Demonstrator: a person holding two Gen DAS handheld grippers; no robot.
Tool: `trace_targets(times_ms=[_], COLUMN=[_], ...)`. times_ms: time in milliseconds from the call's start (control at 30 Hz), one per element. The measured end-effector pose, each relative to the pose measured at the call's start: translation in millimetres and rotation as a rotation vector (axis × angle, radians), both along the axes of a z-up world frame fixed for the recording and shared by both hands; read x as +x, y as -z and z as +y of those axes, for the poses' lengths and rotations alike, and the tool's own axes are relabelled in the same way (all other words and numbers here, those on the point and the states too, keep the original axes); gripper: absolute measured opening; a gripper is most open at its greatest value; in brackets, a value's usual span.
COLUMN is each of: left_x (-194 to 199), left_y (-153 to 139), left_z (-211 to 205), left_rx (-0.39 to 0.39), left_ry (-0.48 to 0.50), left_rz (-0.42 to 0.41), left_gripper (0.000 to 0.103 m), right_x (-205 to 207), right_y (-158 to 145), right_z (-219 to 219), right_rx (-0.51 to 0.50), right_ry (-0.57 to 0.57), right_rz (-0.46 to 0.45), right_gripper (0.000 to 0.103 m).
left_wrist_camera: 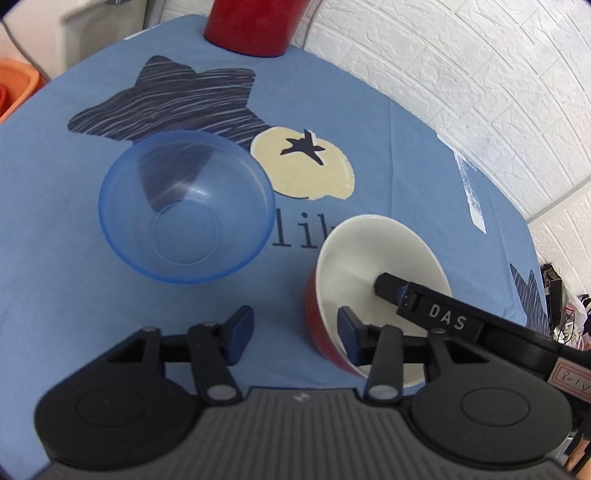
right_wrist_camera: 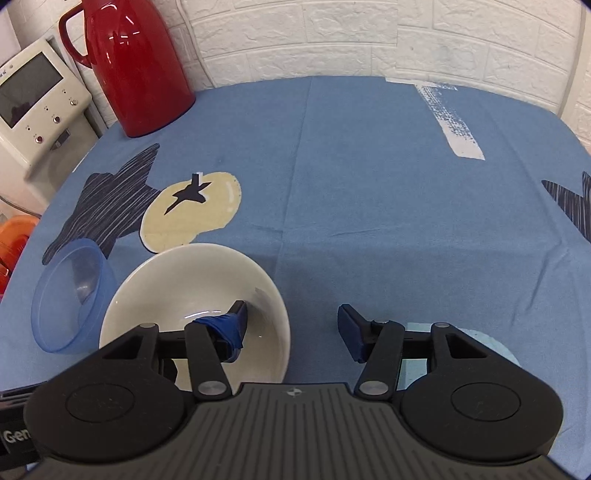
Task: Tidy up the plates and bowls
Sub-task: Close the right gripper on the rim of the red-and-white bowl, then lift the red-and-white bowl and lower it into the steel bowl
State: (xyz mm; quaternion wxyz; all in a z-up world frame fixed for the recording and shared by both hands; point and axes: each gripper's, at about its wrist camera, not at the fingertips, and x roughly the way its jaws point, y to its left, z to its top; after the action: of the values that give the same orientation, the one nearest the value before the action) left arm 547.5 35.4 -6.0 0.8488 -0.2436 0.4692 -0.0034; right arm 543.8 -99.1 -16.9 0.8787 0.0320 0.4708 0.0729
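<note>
A red bowl with a white inside [left_wrist_camera: 369, 251] [right_wrist_camera: 177, 291] stands on the blue tablecloth [left_wrist_camera: 332, 110]. A clear blue bowl [left_wrist_camera: 186, 206] [right_wrist_camera: 66, 295] stands just to its left, apart from it. My left gripper [left_wrist_camera: 294, 332] is open and straddles the red bowl's near-left wall, one finger inside and one outside. My right gripper [right_wrist_camera: 293, 326] is open too; its left finger [right_wrist_camera: 236, 325] reaches into the same bowl and its right finger hangs over the cloth. That finger also shows inside the bowl in the left wrist view.
A tall red jug [right_wrist_camera: 136, 66] [left_wrist_camera: 255, 26] stands at the table's far left corner, before a white brick wall [right_wrist_camera: 369, 37]. A white appliance [right_wrist_camera: 37, 103] and an orange basin [right_wrist_camera: 14, 243] sit off the left edge. Something pale blue [right_wrist_camera: 487, 343] lies under my right gripper.
</note>
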Motion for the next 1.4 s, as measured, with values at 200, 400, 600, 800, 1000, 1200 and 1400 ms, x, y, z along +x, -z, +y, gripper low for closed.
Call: trace_targets(times_ms=[200, 400, 600, 800, 1000, 1200, 1400], left_x=[-3, 1, -8, -36, -79, -133, -198], left_y=[-2, -4, -9, -11, -27, -62, -84], left_z=[-3, -1, -2, -1, -5, -9, -19], left_rx=[-0.005, -0.013, -0.018, -0.025, -0.027, -0.034, -0.018], left_ry=[-0.006, 0.023, 0.084, 0.131, 0.180, 0.239, 0.296], left_rz=[-0.007, -0.006, -0.015, 0.008, 0.004, -0.038, -0.080], left_gripper=[0.016, 0.013, 0.012, 0.011, 0.010, 0.009, 0.009], right_x=[-11, -12, -23, -54, -99, -157, -224], right_y=[-8, -6, -3, -6, -21, -60, -83], right_z=[13, 15, 2, 6, 6, 3, 0], right_rx=[-0.028, -0.036, 0.070, 0.060, 0.051, 0.039, 0.016], right_ry=[-0.068, -0.097, -0.018, -0.018, -0.022, -0.025, -0.024], right_rz=[-0.095, -0.067, 0.023, 0.064, 0.066, -0.002, -0.039], right_gripper=[0.025, 0.016, 0.016, 0.017, 0.018, 0.021, 0.023])
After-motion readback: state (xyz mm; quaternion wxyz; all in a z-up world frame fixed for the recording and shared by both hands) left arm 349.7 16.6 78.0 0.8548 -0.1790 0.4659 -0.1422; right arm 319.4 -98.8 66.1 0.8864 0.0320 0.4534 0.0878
